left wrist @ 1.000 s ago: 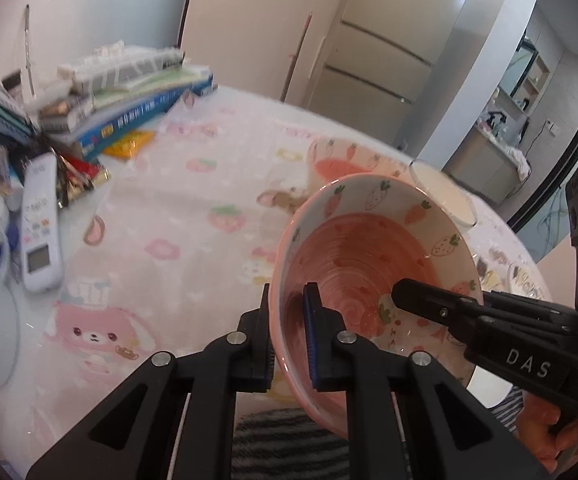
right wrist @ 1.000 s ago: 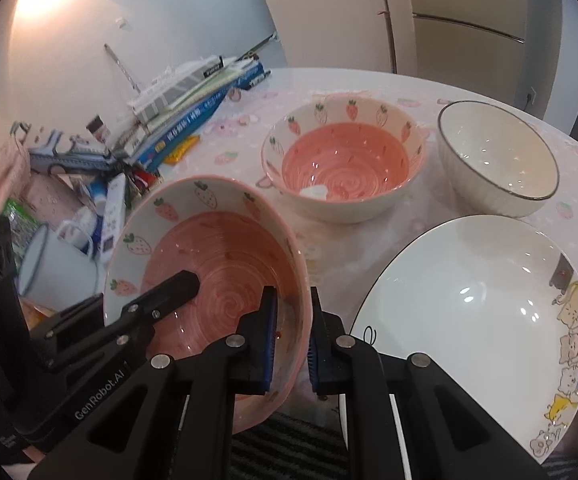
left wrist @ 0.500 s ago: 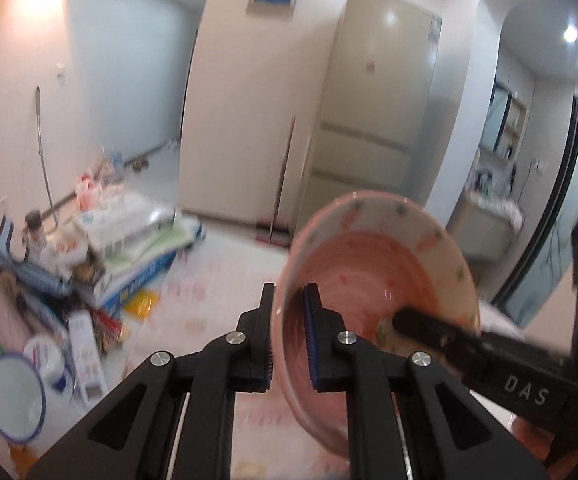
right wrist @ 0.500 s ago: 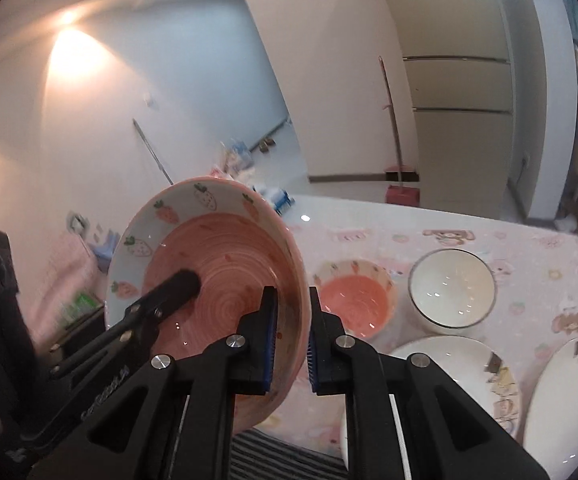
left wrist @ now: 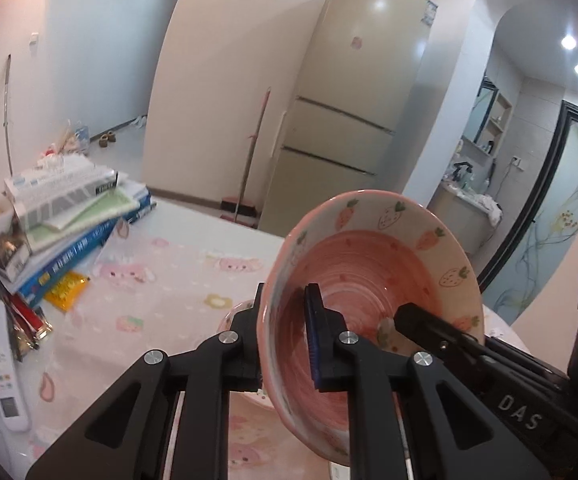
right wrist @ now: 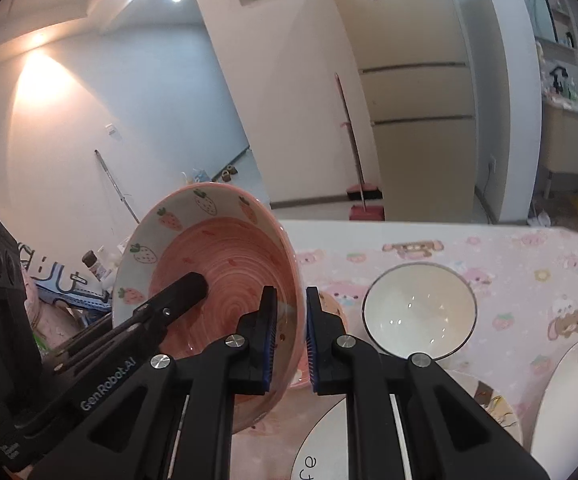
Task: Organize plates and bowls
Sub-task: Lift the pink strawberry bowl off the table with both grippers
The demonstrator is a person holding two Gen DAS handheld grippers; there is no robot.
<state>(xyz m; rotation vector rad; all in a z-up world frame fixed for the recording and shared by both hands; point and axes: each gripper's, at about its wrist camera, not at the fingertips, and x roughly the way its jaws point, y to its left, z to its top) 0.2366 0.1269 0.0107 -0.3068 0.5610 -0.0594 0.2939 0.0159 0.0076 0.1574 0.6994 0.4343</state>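
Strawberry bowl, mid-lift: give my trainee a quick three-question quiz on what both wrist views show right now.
1. True or false: both grippers clamp the rim of the strawberry bowl at once.
2. Multiple choice: the white bowl is A) stacked inside the held bowl, B) resting on the table apart from it, C) held by the left gripper.
3. Fill in: the held bowl is tilted, so each camera looks into its ____ interior.

Key: 1 true, the right gripper pinches one side of the rim and the left gripper the other. 2 B. 3 pink.
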